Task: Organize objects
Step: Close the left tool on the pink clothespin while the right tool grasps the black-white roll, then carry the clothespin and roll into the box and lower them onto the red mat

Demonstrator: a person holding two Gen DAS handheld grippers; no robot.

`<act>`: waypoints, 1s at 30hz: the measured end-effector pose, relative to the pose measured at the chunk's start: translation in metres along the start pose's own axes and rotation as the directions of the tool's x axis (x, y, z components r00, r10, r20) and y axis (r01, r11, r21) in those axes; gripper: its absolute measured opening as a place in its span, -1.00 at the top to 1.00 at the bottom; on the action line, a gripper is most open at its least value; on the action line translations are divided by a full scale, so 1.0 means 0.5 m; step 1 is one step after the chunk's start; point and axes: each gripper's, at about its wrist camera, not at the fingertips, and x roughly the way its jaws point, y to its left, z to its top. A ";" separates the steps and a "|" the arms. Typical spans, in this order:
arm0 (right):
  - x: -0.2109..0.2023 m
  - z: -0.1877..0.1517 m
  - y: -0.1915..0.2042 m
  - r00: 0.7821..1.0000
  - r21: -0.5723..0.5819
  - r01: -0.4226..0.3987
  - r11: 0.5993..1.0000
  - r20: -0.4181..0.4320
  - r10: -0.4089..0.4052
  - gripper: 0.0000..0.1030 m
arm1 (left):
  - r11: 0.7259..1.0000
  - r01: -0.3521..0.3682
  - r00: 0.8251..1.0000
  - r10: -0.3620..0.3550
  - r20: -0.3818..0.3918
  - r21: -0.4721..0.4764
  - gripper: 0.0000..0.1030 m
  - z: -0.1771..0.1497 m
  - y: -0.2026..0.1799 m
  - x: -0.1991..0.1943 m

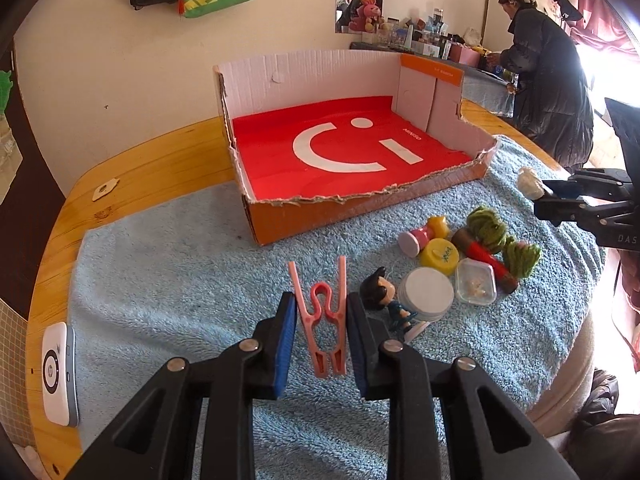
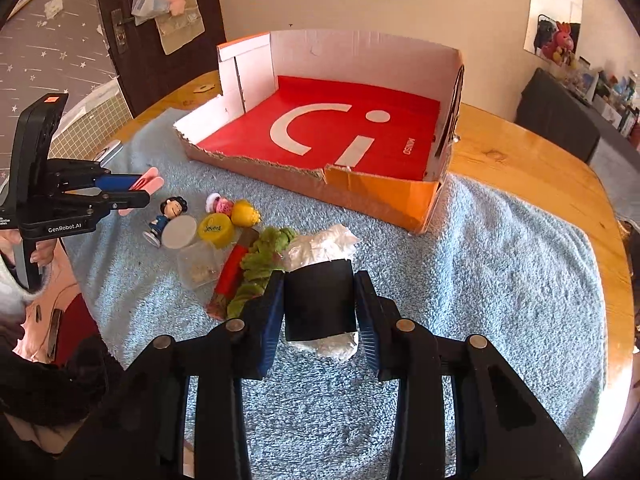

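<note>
My left gripper [image 1: 322, 300] is shut on a pink clothes peg [image 1: 322, 320], held upright above the blue towel [image 1: 180, 280]. In the right wrist view the same left gripper [image 2: 140, 190] hovers at the left with the peg [image 2: 150, 180] in it. My right gripper [image 2: 320, 280] is shut on a white plastic bundle with a black band [image 2: 320, 300], lifted off the towel. An open cardboard box with a red floor [image 1: 280, 220] [image 2: 380, 196] stands behind. Between the grippers lie a small figurine [image 1: 380, 290], a white-lidded jar [image 1: 428, 290], a yellow cap [image 1: 440, 256] and green yarn [image 1: 486, 220].
A clear small box [image 1: 476, 282] and a pink-and-yellow toy [image 1: 420, 238] sit in the same pile. A white device [image 1: 58, 372] lies on the wooden table's left edge. A person in a dark coat [image 1: 548, 80] stands at the back right.
</note>
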 end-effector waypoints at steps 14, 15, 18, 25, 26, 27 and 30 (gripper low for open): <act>-0.023 0.027 0.012 0.997 0.008 -0.008 1.000 0.076 0.008 0.36 | 1.000 0.026 0.994 -0.026 0.110 0.003 0.50 0.047 -0.016 -0.055; -0.024 0.035 0.011 0.996 0.009 -0.010 1.000 0.087 0.009 0.36 | 1.000 0.028 0.992 -0.029 0.122 0.004 0.50 0.057 -0.016 -0.060; -0.025 0.065 0.008 0.993 0.017 -0.013 1.000 0.121 0.011 0.36 | 1.000 0.026 0.988 -0.027 0.150 0.009 0.50 0.090 -0.015 -0.062; 0.002 0.155 -0.013 0.990 0.018 0.006 1.000 0.144 -0.009 0.36 | 1.000 0.011 0.991 -0.012 0.137 0.013 0.50 0.170 -0.004 -0.014; 0.012 0.167 -0.018 0.991 0.019 0.006 1.000 0.134 -0.009 0.36 | 1.000 -0.006 0.991 0.002 0.131 0.026 0.49 0.179 -0.004 -0.003; 0.023 0.179 -0.022 0.992 0.017 0.011 1.000 0.126 -0.013 0.36 | 0.999 -0.020 0.992 0.015 0.123 0.036 0.50 0.189 -0.004 0.009; 0.056 0.209 -0.033 0.994 0.015 0.031 0.999 0.100 -0.033 0.36 | 0.998 -0.040 0.996 0.036 0.085 0.043 0.50 0.215 0.005 0.052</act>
